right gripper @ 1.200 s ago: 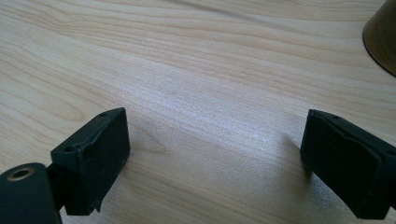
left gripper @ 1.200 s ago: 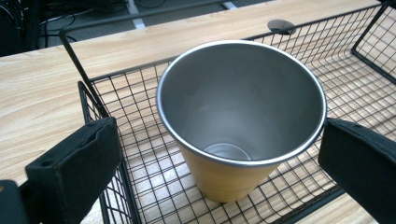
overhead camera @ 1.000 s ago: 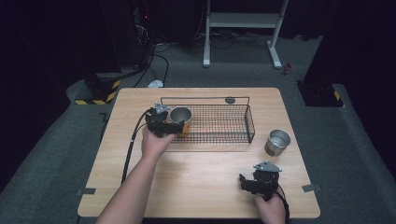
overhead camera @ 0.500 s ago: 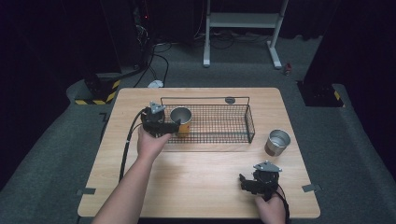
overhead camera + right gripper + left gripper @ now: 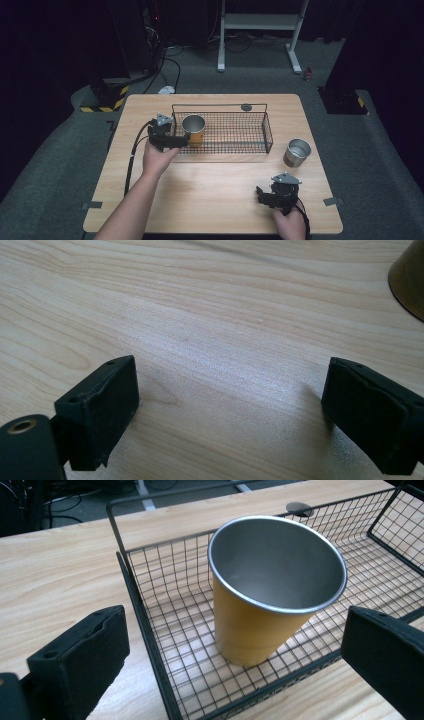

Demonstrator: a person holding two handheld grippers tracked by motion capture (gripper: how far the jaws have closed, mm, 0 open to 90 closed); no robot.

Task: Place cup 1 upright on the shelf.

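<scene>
An orange cup with a steel inside [image 5: 193, 129] stands upright in the left end of a black wire basket [image 5: 235, 131]. My left gripper [image 5: 176, 140] sits just outside the basket's left front corner, open. In the left gripper view its jaws [image 5: 235, 640] are spread wide with the cup [image 5: 265, 595] free between and beyond them. A second, brownish steel cup [image 5: 297, 152] stands on the table to the right of the basket. My right gripper [image 5: 267, 194] rests low near the front right of the table, open with nothing in it [image 5: 235, 410].
A small dark disc [image 5: 246, 107] lies on the wooden table [image 5: 210, 185] behind the basket. The brown cup's base [image 5: 410, 275] shows at the upper right of the right gripper view. Dark floor, cables and a stand lie beyond the far edge.
My left gripper has drawn back to the left, away from the orange cup, which stays standing in the basket. The right gripper has not moved.
</scene>
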